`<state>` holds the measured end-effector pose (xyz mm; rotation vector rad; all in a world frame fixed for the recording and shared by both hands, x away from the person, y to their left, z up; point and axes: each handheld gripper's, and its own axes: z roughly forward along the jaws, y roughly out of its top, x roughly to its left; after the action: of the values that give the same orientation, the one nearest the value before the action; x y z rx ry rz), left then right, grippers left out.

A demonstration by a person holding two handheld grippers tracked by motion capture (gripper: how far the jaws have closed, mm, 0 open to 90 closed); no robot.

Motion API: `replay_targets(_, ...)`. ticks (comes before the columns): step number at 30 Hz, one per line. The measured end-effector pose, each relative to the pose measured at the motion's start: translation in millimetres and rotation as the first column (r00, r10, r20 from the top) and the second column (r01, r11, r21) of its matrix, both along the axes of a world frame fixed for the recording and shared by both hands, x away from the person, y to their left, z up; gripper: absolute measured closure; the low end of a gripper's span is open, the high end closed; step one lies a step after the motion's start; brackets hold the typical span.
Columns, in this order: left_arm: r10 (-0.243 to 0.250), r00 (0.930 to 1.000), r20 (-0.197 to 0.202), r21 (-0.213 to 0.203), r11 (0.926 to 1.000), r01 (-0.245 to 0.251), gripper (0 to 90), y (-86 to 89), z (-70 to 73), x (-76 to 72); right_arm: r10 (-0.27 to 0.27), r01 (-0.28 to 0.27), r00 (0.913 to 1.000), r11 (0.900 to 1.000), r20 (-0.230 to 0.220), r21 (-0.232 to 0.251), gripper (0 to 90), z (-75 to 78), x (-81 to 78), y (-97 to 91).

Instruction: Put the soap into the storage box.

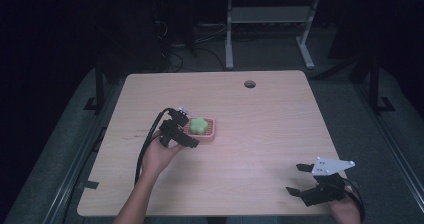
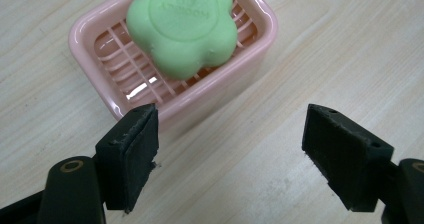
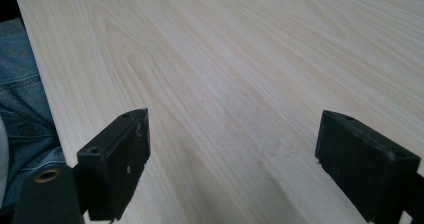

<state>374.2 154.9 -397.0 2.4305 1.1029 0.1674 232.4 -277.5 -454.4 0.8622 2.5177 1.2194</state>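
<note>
Left gripper (image 2: pixel 230 134) agape beside soap dish (image 2: pixel 260 39); pale wood table (image 1: pixel 260 149), dark room.

soap dish (image 2: pixel 260 44): glossy pink plastic | soap (image 2: pixel 182 26): matt | table (image 2: pixel 325 59): smooth wood

Green soap (image 2: pixel 182 26) in pink dish (image 2: pixel 260 44), mid-table.
We note the flower-shaped bar lying flat on the dish's slatted grid, embossed face up.
</note>
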Motion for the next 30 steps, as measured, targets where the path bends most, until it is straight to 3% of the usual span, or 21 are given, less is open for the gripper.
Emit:
replay_targets(8,-0.030,0.9995,0.010,0.013,0.9995,0.030,22.4,1.7,-2.1,-12.7,-0.001,0.001,1.0000,1.0000,-0.001,0.000,13.8,0.0,-0.1,-0.3)
replay_targets(30,-0.024,0.9996,0.012,-0.001,0.9997,0.024,22.3,19.0,-9.4,-37.6,-0.004,0.004,1.0000,1.0000,-0.002,-0.004,13.8,-0.9,0.2,-0.4)
